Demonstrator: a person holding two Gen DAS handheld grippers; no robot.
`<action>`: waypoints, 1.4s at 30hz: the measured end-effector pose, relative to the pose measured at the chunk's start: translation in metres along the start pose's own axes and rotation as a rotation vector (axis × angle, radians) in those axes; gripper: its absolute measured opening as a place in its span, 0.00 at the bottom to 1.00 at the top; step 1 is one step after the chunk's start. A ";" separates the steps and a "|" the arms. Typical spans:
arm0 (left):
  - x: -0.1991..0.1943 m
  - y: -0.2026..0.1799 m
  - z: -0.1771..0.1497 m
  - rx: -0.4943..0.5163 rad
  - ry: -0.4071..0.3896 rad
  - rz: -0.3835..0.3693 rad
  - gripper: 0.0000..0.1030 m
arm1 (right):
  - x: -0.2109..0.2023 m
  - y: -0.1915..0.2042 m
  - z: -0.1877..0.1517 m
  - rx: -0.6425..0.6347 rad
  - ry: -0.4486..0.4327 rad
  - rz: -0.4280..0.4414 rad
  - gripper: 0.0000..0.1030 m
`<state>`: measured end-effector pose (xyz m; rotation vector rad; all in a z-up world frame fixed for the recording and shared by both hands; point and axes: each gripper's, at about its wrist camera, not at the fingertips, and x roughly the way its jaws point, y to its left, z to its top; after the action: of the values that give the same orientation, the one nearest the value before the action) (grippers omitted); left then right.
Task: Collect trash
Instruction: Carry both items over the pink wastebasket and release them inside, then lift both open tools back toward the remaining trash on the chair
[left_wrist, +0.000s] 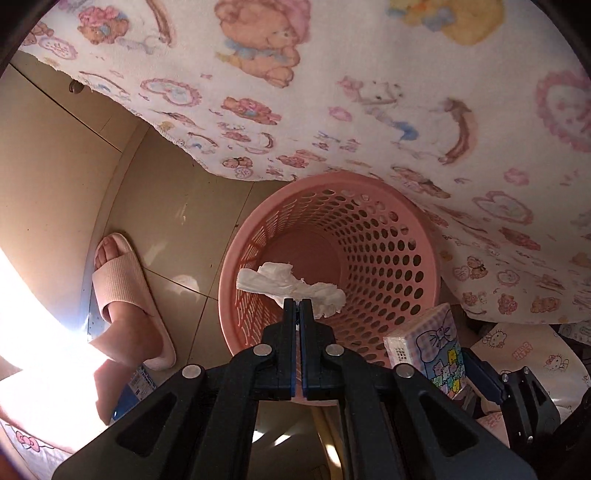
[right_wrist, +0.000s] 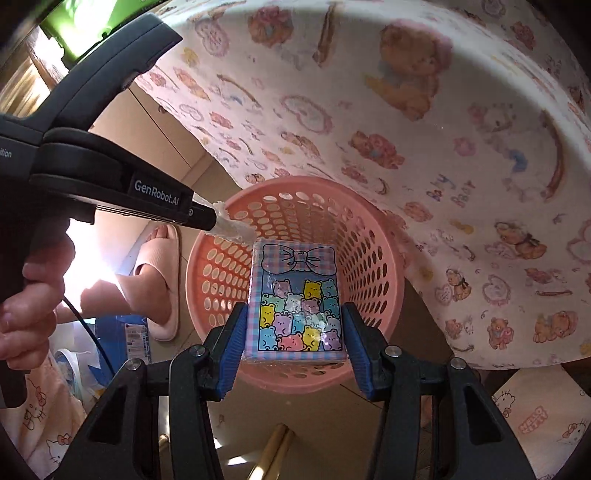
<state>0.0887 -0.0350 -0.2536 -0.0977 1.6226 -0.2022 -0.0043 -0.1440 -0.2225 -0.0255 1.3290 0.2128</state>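
In the view from my left wrist, my left tongs (left_wrist: 298, 302) were pressed fully together on a crumpled white tissue (left_wrist: 291, 282), which hung just over the mouth of the pink basket (left_wrist: 388, 236) on the floor. The bottom of the basket looked bare, so I judged that nothing was collected yet. At the right edge I saw the little tissue pack (left_wrist: 430, 341) beside the basket rim. My foot in a pink slipper (left_wrist: 125, 291) stood near, and the patterned cloth (left_wrist: 369, 92) hung behind the basket.

In the view from my right wrist, my right tongs (right_wrist: 294, 338) stood about half wide and clamped the tissue pack by its two long sides, directly above the basket opening. The left tongs with the tissue came in from the left, just beside the pack.

So both pieces were carried to the basket; what was left, I think, was only to release them, and then perhaps look for more trash.
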 end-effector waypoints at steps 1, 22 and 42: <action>0.008 0.002 -0.001 -0.006 0.012 0.009 0.01 | 0.009 0.002 -0.002 -0.004 0.015 -0.012 0.52; 0.086 0.012 -0.023 0.051 0.119 0.121 0.03 | 0.125 -0.004 -0.037 0.044 0.244 -0.070 0.52; 0.036 -0.004 -0.013 0.067 -0.053 0.176 0.27 | 0.086 -0.011 -0.021 0.065 0.116 -0.144 0.70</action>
<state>0.0731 -0.0447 -0.2871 0.0906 1.5611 -0.1172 -0.0037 -0.1458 -0.3116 -0.0793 1.4431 0.0466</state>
